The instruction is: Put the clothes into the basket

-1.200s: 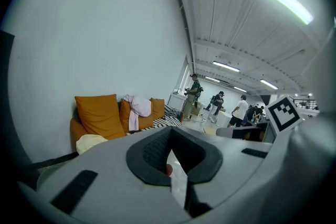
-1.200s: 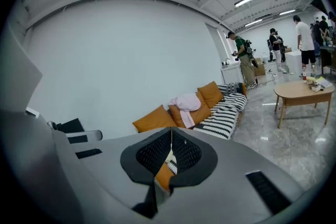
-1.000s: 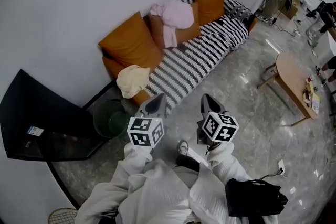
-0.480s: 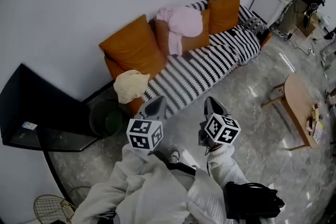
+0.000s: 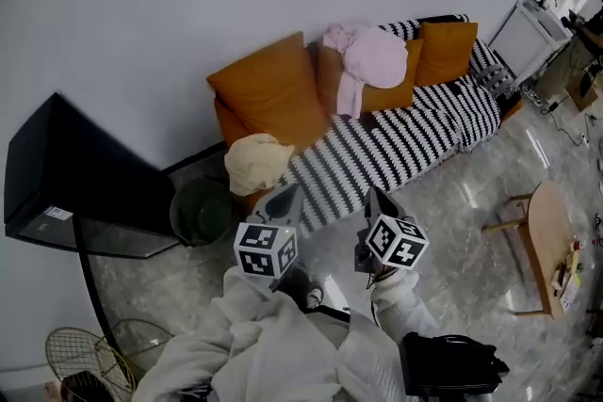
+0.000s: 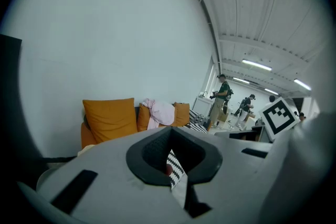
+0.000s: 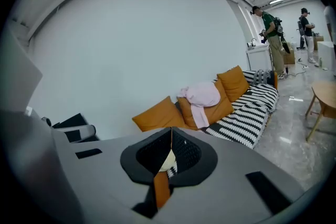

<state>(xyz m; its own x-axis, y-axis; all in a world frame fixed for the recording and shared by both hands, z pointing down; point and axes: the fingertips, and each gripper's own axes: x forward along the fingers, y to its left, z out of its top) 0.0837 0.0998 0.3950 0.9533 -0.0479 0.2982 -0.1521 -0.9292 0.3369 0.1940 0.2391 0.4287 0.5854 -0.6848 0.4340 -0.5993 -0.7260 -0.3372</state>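
A pink garment [image 5: 367, 56] is draped over the orange cushions of the striped sofa [image 5: 405, 146]. It also shows in the left gripper view as the pink garment [image 6: 160, 113] and in the right gripper view as the pink garment [image 7: 202, 97]. A cream garment [image 5: 256, 163] lies bunched on the sofa's left end. A dark green round basket [image 5: 203, 212] stands on the floor just left of it. My left gripper [image 5: 285, 196] and right gripper [image 5: 377, 200] hang side by side in front of the sofa, short of it. Both are shut and hold nothing, as the left gripper [image 6: 170, 131] and right gripper [image 7: 170, 131] views show.
A black cabinet [image 5: 75, 193] stands against the wall at the left. Wire baskets [image 5: 80, 358] sit at the bottom left. A black bag [image 5: 448, 367] lies on the floor by my right side, and a wooden table [image 5: 551, 245] is at the right. People [image 7: 270, 34] stand far off.
Both grippers have moved closer to the sofa and slightly down. The sofa has shifted toward the middle of the head view, and the wire baskets have come into sight. The jaws stay shut.
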